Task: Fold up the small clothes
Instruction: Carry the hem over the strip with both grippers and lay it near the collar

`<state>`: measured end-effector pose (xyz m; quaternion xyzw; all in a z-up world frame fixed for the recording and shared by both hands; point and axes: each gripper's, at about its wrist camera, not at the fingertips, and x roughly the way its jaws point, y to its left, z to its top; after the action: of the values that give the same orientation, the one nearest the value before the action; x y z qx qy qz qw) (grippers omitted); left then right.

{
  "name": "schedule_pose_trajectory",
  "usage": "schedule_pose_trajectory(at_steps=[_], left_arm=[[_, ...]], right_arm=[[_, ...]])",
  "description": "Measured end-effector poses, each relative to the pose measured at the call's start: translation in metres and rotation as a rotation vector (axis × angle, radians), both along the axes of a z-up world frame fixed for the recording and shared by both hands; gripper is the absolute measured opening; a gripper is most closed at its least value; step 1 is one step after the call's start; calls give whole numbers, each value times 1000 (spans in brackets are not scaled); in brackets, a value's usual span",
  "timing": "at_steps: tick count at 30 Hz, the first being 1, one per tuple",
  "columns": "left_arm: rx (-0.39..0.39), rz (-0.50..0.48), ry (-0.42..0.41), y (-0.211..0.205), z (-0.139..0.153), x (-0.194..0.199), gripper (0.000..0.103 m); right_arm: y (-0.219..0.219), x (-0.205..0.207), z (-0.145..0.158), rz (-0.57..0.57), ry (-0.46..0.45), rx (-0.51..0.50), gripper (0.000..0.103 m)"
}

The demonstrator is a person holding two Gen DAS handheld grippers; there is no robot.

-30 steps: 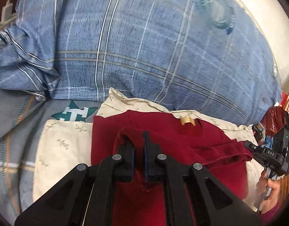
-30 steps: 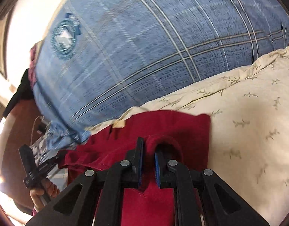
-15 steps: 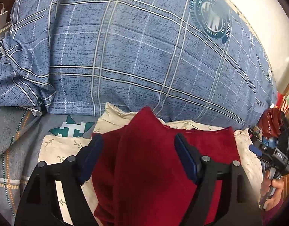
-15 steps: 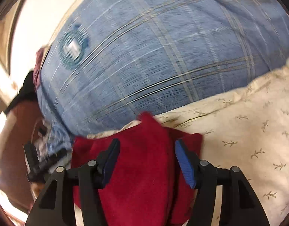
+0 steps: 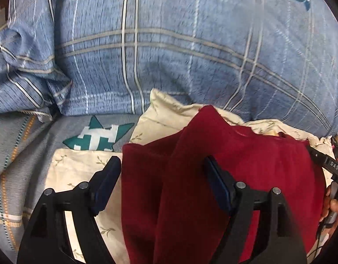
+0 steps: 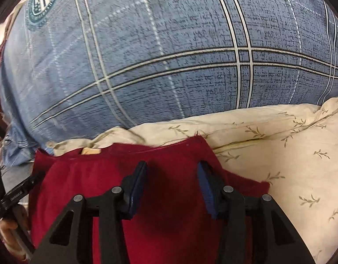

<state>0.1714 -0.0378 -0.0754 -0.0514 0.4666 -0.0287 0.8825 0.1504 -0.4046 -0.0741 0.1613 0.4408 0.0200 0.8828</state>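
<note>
One fuzzy red garment (image 5: 246,176), folded, spread on one cream leaf-print pillow (image 6: 290,154), big blue plaid cushion (image 6: 169,55) at 12 o'clock. Released since a second ago: left gripper (image 5: 162,176) wide apart; right gripper (image 6: 172,180) apart, just narrowed slightly, cloth beneath, unpinched.

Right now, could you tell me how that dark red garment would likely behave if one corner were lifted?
The red garment is probably floppy: it lies in soft folds on the cream pillow, so it would sag and unfold. Its fuzzy surface suggests it would not slip easily. It looks small, so likely light.
</note>
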Motion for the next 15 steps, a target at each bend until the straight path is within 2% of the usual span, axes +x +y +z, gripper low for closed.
schedule_pose_trajectory(at_steps=[3,6,11,15], left_arm=[[15,1,-10,-2,-1,-1,77],[46,-4,-30,-6,3,-6,77],[65,-6,-50,-11,11,-14,77],[81,-11,-70,-15,22,-27,77]], right_arm=[[6,-2,2,12,-9,-41,50],[4,-11,10,15,-11,-27,50],[3,-45,37,41,-63,-13,50],[4,-69,46,61,-71,-24,50]])
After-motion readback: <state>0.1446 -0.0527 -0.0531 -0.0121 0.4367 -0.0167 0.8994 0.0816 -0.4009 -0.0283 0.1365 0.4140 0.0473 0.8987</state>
